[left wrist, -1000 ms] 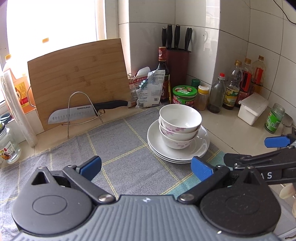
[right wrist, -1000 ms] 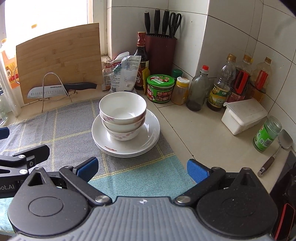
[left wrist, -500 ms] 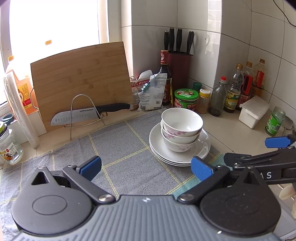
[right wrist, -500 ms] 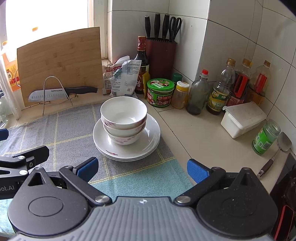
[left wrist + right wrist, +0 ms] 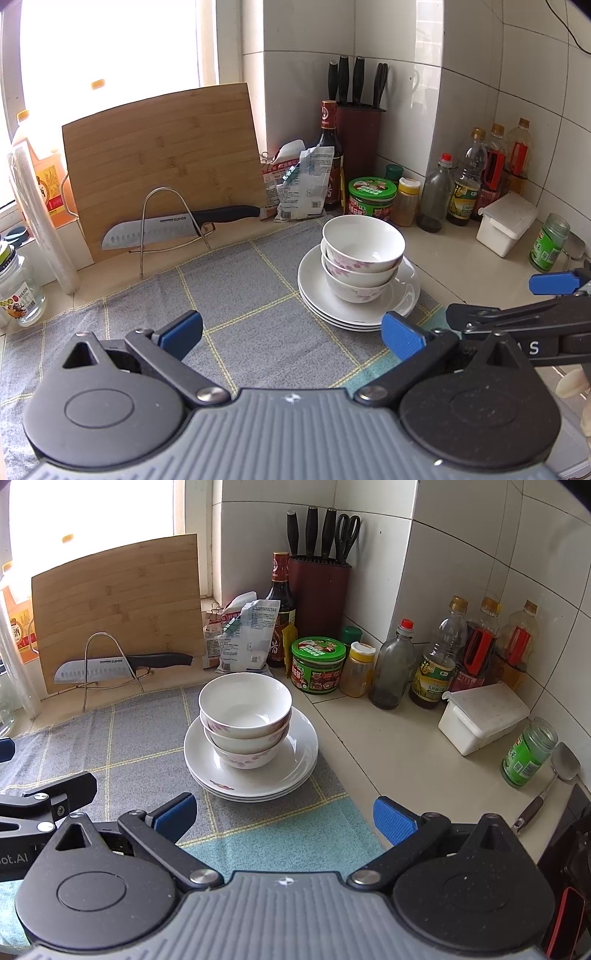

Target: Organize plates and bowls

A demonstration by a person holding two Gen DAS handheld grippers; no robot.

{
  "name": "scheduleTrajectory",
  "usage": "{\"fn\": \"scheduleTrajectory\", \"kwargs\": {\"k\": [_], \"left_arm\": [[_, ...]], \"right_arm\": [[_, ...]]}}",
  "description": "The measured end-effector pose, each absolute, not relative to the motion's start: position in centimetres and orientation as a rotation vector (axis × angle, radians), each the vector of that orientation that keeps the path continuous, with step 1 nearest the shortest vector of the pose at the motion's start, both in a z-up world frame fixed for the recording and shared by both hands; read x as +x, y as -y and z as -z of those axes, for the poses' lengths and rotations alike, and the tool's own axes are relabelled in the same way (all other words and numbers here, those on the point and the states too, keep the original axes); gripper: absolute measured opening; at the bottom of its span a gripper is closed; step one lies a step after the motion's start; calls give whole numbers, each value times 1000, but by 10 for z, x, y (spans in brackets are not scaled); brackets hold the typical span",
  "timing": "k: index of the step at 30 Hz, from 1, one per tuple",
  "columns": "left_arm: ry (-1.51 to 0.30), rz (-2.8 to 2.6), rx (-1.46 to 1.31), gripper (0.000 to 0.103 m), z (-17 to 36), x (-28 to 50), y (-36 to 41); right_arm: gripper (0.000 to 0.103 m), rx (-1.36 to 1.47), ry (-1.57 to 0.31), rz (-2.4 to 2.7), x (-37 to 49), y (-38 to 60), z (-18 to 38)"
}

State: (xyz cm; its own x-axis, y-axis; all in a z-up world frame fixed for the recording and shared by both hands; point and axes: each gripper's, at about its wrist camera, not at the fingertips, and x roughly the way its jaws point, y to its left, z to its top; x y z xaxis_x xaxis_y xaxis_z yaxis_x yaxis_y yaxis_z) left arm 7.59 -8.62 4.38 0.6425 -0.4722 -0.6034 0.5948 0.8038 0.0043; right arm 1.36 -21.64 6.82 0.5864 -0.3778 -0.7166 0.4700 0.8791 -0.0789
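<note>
Three white bowls with pink flowers (image 5: 364, 254) (image 5: 245, 716) sit nested on a stack of white plates (image 5: 314, 291) (image 5: 299, 768), on a grey checked cloth (image 5: 240, 314) (image 5: 122, 746). My left gripper (image 5: 291, 334) is open and empty, a little back from the stack and to its left. My right gripper (image 5: 282, 818) is open and empty, back from the stack on its near side. The right gripper also shows at the right edge of the left wrist view (image 5: 517, 314).
A bamboo cutting board (image 5: 162, 162) and a knife on a wire rack (image 5: 173, 229) stand at the back left. A knife block (image 5: 319, 590), jars and bottles (image 5: 439, 664), a white box (image 5: 484, 716) and a green jar (image 5: 528, 753) line the back and right walls.
Both grippers have pulled back and up a little from the stack, which now looks smaller and further off. The bowls and plates have not moved.
</note>
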Motion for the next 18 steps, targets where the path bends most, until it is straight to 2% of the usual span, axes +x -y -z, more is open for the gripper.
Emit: {"fn": "scheduleTrajectory", "kwargs": {"k": [18], "left_arm": [[-627,611,211,102,-45,77,86]], "right_arm": [[103,121,-804,497,14,217,-69]]}}
